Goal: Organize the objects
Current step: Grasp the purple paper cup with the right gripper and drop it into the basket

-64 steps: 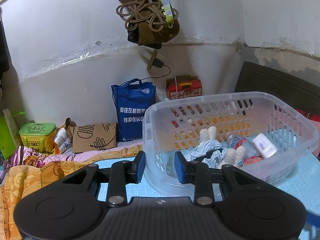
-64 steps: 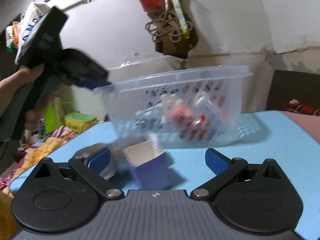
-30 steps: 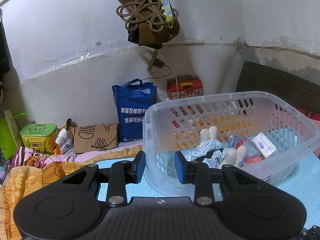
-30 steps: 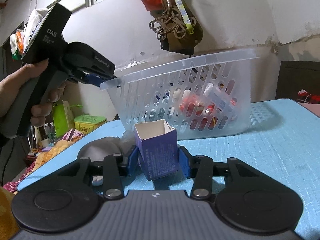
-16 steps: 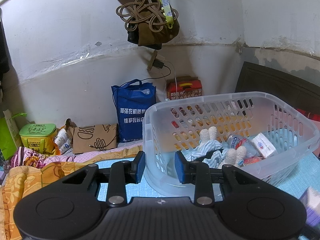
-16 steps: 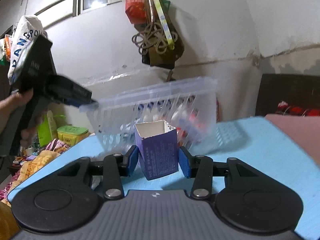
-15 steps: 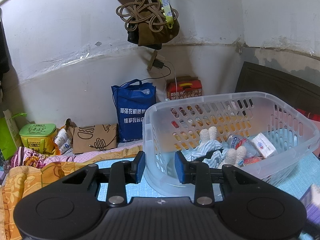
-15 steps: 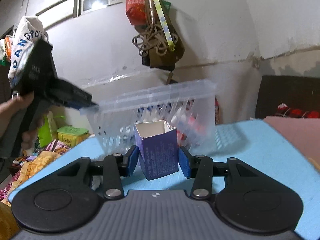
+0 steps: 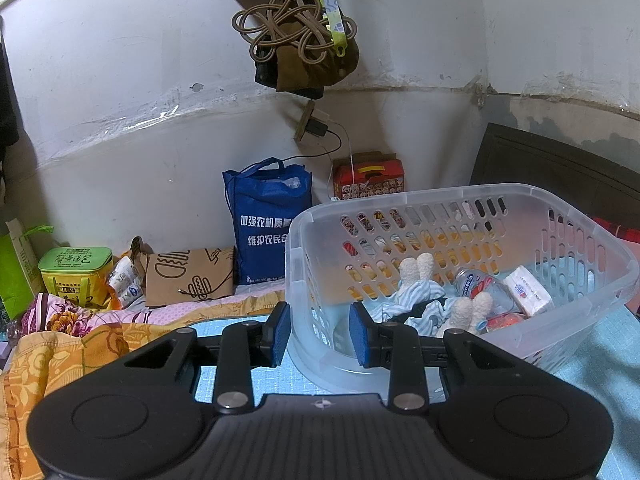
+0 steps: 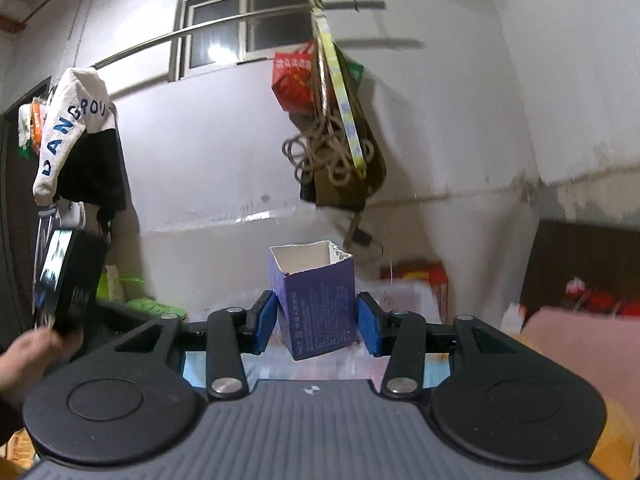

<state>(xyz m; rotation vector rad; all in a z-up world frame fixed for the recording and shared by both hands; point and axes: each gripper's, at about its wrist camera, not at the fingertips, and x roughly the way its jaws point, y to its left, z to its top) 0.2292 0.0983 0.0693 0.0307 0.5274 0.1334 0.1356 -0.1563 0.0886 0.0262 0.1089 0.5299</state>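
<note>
Purple carton [image 10: 316, 304] reads "PICC"; hanging cloth [image 10: 72, 128] perhaps "DANGROU".

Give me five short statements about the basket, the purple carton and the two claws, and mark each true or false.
1. The right claw grips a purple carton. True.
2. The carton's top is sealed. False: it is open, white inside.
3. The left claw grips the wall of the clear basket. True.
4. The basket is empty. False: it holds striped cloth, a bottle and a white packet.
5. The carton lies inside the basket. False: the right claw holds it.
</note>
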